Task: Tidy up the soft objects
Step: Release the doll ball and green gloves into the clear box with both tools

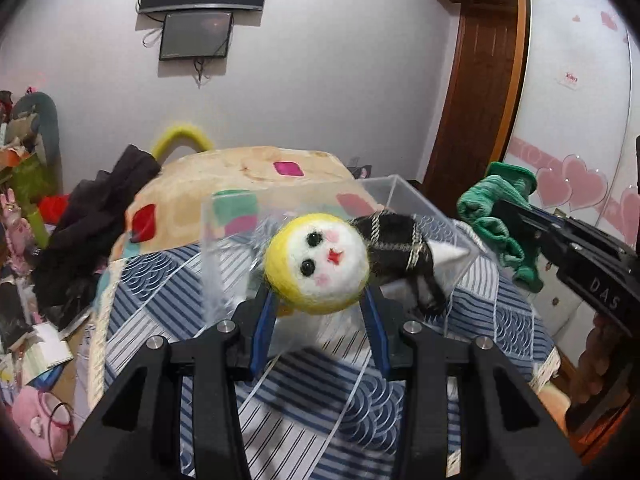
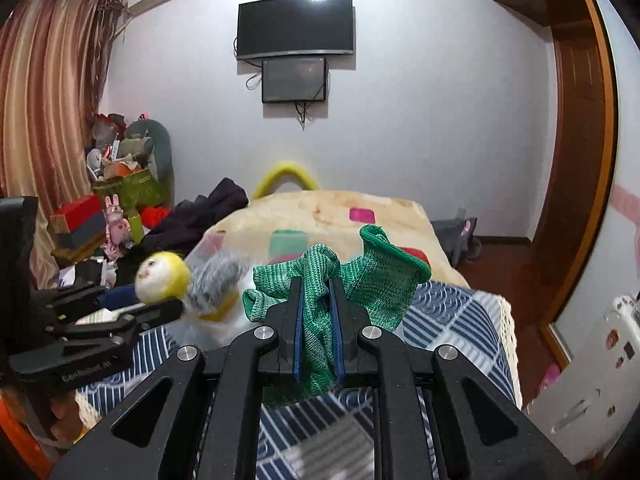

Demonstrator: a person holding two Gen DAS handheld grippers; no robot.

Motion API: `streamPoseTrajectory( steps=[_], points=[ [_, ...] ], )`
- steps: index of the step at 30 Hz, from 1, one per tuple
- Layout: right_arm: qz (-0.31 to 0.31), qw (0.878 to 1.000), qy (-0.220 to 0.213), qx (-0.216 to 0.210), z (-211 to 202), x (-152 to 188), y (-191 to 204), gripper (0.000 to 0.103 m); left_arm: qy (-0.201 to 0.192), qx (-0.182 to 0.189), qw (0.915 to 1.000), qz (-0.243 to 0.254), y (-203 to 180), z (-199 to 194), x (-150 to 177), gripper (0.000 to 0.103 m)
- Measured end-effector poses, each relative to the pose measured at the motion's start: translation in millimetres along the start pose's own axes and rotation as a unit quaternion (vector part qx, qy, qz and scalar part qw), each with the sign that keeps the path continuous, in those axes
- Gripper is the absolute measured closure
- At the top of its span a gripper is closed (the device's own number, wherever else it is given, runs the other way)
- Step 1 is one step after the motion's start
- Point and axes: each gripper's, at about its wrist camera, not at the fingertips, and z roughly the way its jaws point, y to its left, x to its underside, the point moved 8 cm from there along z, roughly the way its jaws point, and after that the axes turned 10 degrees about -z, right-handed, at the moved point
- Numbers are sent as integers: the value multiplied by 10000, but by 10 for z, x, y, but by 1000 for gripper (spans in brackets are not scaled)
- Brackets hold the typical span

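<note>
My left gripper (image 1: 318, 300) is shut on a felt doll (image 1: 316, 262) with a yellow-rimmed white face and black body, held above a clear plastic box (image 1: 392, 192) on the bed. The doll also shows in the right wrist view (image 2: 162, 278), blurred, with the left gripper (image 2: 156, 304) under it. My right gripper (image 2: 316, 300) is shut on a green knitted cloth (image 2: 372, 276) that bunches up past the fingers. In the left wrist view the right gripper (image 1: 520, 220) holds that green cloth (image 1: 496, 216) to the right of the box.
The bed has a blue-and-white patterned cover (image 2: 448, 316) and a cream quilt with coloured patches (image 2: 320, 216). Dark clothes (image 1: 92, 216) lie at its left. A cluttered pile of boxes and toys (image 2: 116, 196) stands at the left wall. A wooden door frame (image 2: 576, 160) is at right.
</note>
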Motion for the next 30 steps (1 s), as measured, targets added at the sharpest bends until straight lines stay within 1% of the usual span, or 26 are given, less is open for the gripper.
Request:
streamPoseTrajectory(
  steps=[3, 5, 8, 12, 14, 15, 17, 19, 22, 23, 24, 25, 26, 27, 30],
  points=[
    [42, 10000, -28, -18, 87, -36, -6, 92, 105, 197, 9997, -105, -78, 158, -90, 62],
    [42, 10000, 4, -62, 175, -52, 11, 92, 178, 221, 9996, -83, -115, 269, -104, 62],
    [-25, 9999, 135, -100, 344, -22, 54, 92, 321, 141, 9994, 12, -139, 473, -91, 62],
    [-56, 9989, 412, -193, 582, 99, 93, 92, 496, -45, 9987, 128, -93, 717, -20, 62],
    [-59, 9982, 560, -217, 696, 180, 112, 92, 624, -68, 9980, 88, -43, 835, 29, 61],
    [-45, 9979, 605, -246, 720, 191, 102, 92, 660, -41, 9978, -10, -10, 877, 41, 62],
    [-34, 9972, 700, -270, 777, 244, 101, 92, 708, 88, 9973, -199, 42, 905, 42, 61],
    [-36, 9966, 757, -333, 800, 280, 110, 89, 740, 176, 9967, -273, 62, 905, 48, 61],
    [-48, 9965, 775, -311, 762, 290, 116, 89, 711, 145, 9970, -258, 78, 877, 61, 56],
    [-56, 9965, 775, -296, 751, 283, 102, 87, 712, 150, 9970, -274, 79, 866, 64, 52],
    [-55, 9966, 773, -278, 735, 272, 92, 82, 719, 179, 9968, -314, 86, 846, 69, 49],
    [-41, 9968, 763, -240, 695, 263, 82, 78, 727, 206, 9965, -350, 94, 834, 66, 49],
    [-29, 9969, 752, -220, 693, 254, 55, 72, 734, 269, 9962, -392, 103, 812, 57, 48],
    [-6, 9972, 723, -204, 652, 240, 44, 68, 727, 298, 9961, -410, 106, 792, 53, 46],
    [-23, 9976, 660, -216, 591, 190, 30, 67, 597, 259, 9972, -365, 92, 677, 28, 46]
  ],
)
